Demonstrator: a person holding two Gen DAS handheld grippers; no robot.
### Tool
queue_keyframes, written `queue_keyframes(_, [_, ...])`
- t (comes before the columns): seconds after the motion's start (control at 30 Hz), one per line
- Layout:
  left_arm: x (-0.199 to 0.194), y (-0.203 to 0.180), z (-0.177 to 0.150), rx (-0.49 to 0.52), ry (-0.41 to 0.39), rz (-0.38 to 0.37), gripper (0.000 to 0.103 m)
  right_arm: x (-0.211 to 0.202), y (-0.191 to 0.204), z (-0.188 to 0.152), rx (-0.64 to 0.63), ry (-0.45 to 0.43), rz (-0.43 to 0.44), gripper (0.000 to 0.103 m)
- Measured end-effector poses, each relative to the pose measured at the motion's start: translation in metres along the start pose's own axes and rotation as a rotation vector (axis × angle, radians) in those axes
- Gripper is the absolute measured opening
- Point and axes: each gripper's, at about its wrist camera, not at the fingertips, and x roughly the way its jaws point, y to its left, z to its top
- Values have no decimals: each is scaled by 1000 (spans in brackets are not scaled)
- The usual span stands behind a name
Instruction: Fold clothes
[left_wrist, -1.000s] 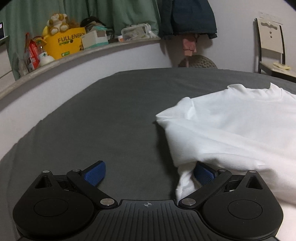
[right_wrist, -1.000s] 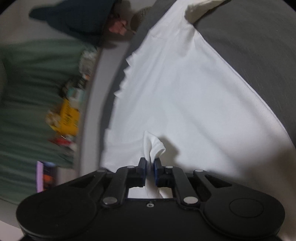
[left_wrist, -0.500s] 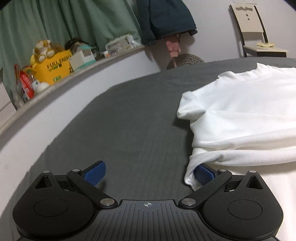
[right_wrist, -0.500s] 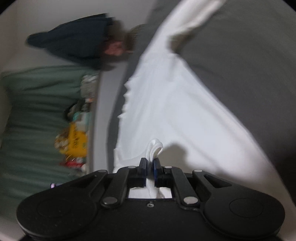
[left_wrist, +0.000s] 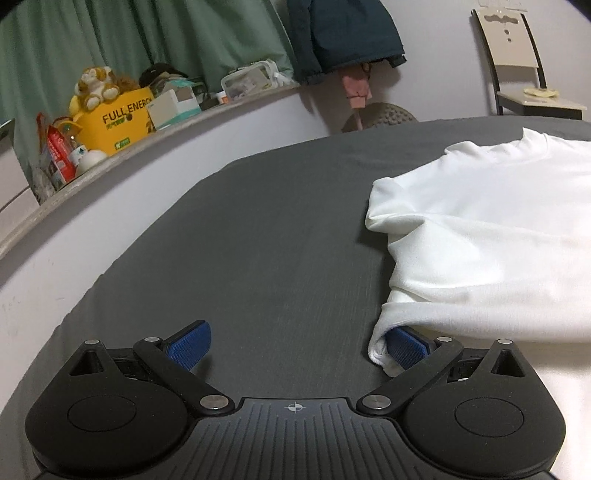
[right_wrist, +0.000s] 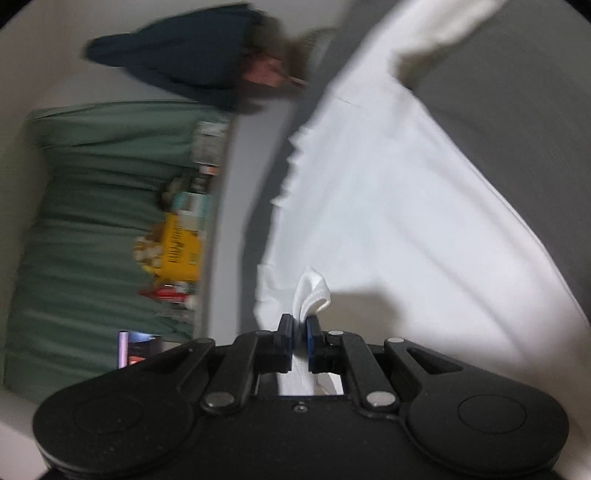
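Two grippers work one white shirt. On the right gripper, the jaws are pressed together on a bunched pinch of the shirt's fabric, which pokes up between the blue pads (this view is blurred and rolled sideways). On the left gripper, the jaws stand wide apart and grip nothing; one blue pad lies over bare bedsheet, and the other is tucked under the shirt's near corner, with cloth draped on it. The shirt lies spread on the dark grey bed, its folded edge running away from the tucked pad. Open bedsheet extends from that edge to the pale wall, where a ledge carries a yellow box.
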Motion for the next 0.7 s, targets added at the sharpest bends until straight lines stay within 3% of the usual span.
queue_keyframes(0.13, [0, -6, 2, 29, -1, 9, 103, -2, 16, 4, 14, 31, 130, 8])
queue_keyframes(0.2, [-3, -11, 1, 48, -8, 16, 103, -7, 24, 8, -16, 21, 149, 7])
queue_keyframes(0.27, [-5, -16, 1, 63, -10, 25, 103, -7, 22, 11, -31, -1, 93, 7])
queue_keyframes(0.43, [-11, -20, 5, 71, 13, 38, 103, 7, -27, 13, 97, 6, -96, 8])
queue_keyframes(0.53, [-15, -18, 10, 73, 35, 29, 103, 7, -48, 6, 153, 17, -154, 8])
queue_keyframes(0.7, [-36, -5, 7, 64, 58, 10, 103, -1, -49, -5, 124, 1, -211, 8])
